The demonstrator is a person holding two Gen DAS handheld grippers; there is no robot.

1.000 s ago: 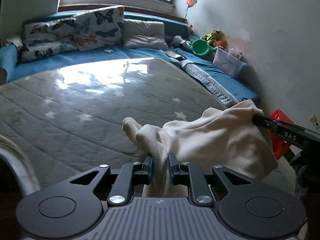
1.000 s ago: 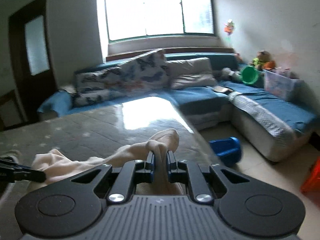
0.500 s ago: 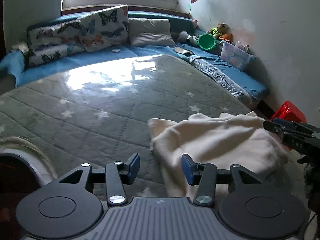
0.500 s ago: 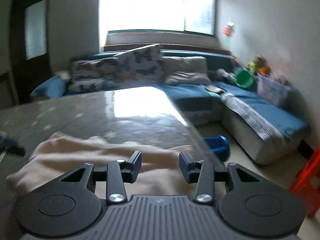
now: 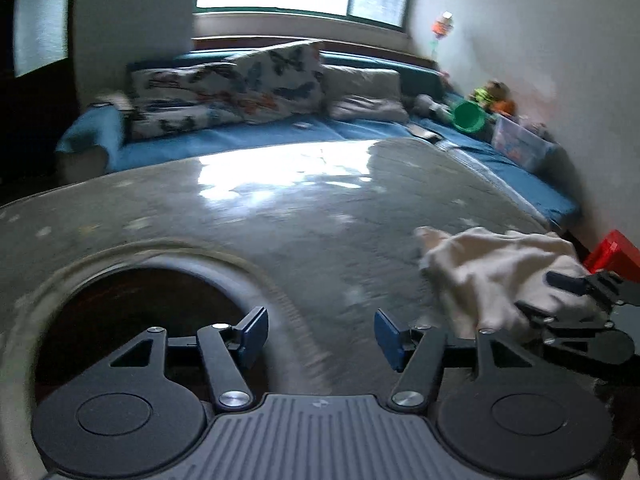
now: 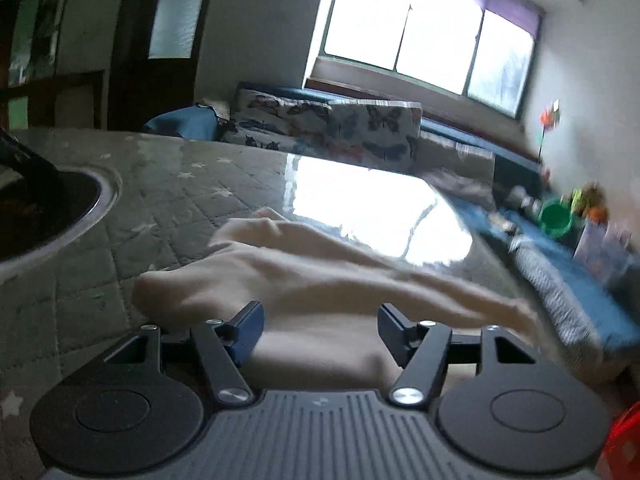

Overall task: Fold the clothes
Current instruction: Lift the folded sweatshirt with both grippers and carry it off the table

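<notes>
A cream garment [image 6: 320,292] lies folded on the grey star-quilted table cover [image 6: 172,208], near its right edge. In the left wrist view the garment [image 5: 492,268] sits to the right. My left gripper [image 5: 320,332] is open and empty, over bare cover to the left of the garment. My right gripper [image 6: 320,328] is open and empty, just above the near part of the garment; it also shows in the left wrist view [image 5: 560,300], open over the cloth.
A round metal-rimmed opening [image 5: 132,304] lies at the table's left, also in the right wrist view [image 6: 60,216]. A blue sofa with butterfly cushions [image 5: 240,88] runs behind and to the right. A green bowl [image 5: 468,116], a clear box [image 5: 520,144] and a red stool [image 5: 612,252] stand at right.
Both grippers let go of the garment, which now lies on the cover. The left gripper has swung left, away from it; the right gripper has opened wider and turned left.
</notes>
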